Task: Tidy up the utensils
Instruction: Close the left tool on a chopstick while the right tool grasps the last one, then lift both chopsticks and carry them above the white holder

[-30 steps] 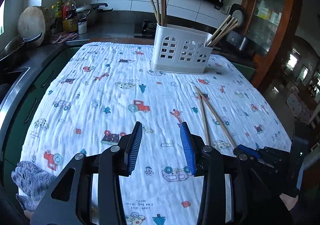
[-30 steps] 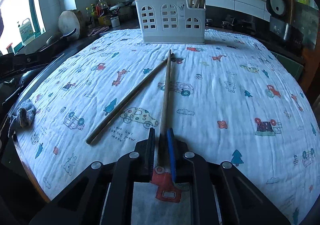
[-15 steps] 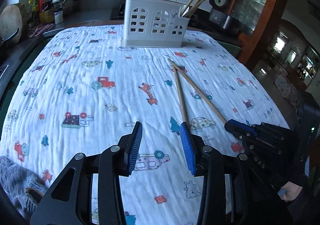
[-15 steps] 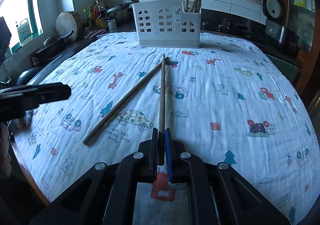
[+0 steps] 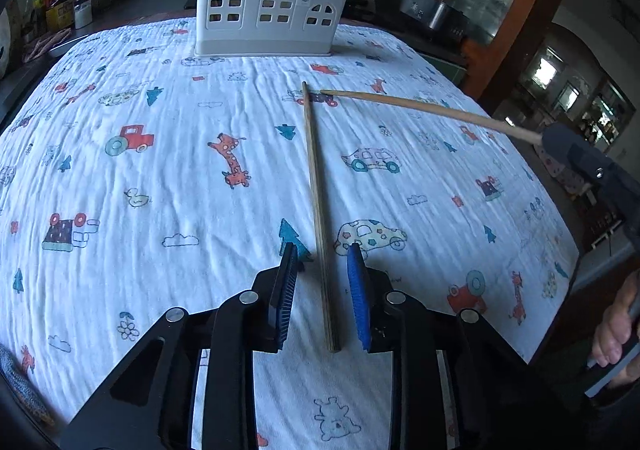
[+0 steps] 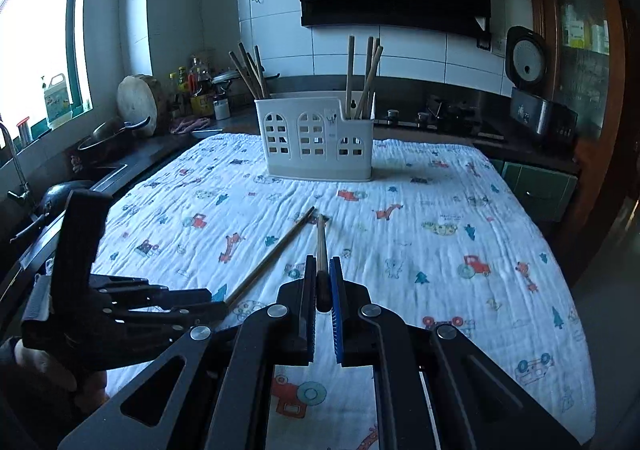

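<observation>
wooden chopstick (image 5: 318,201) lies on cloth (image 5: 160,169) between closing, not yet touching left gripper (image 5: 322,282) jaws | right gripper (image 6: 323,290) clenched on second chopstick (image 6: 320,246) (raised) | step: pickup | next: carry to holder (image 6: 316,145) at 12 o'clock

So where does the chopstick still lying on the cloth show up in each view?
Left wrist: the lying chopstick runs up the middle, its near end between the closing left tongs.
Right wrist: it slants left of centre.
Shared landmark: the white holder.
</observation>
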`<state>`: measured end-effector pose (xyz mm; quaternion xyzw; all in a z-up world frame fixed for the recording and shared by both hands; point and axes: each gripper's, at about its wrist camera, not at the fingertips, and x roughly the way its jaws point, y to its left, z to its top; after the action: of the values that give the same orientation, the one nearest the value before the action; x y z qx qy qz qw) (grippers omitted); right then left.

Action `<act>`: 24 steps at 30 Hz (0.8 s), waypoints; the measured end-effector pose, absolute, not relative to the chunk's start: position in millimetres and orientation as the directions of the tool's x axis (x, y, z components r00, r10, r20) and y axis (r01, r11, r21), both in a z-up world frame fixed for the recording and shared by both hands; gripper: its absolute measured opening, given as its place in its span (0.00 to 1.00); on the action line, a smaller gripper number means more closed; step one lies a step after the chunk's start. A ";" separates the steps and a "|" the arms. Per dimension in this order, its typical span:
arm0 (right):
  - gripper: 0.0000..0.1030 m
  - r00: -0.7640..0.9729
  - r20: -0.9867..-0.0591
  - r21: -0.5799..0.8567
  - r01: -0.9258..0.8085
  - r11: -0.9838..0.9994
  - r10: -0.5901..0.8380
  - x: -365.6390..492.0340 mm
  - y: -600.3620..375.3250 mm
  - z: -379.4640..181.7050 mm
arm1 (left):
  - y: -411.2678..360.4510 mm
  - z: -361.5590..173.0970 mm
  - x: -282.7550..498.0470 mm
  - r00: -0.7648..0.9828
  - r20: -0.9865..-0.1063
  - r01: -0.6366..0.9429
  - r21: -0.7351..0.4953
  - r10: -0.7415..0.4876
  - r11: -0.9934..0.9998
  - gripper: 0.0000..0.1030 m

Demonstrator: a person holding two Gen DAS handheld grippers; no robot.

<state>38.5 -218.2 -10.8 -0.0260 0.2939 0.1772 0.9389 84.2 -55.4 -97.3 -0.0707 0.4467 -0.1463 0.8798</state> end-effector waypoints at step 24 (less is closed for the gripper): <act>0.06 0.805 -0.501 0.009 -0.363 0.932 0.318 44.9 -221.1 32.8 | -56.8 -71.3 85.0 0.605 -0.752 0.199 -0.174 -0.260 0.965 0.06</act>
<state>44.9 -221.1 32.8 -0.0437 0.2560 0.1794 0.9489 85.0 -56.8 -71.3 -0.0360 0.4254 -0.1281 0.8952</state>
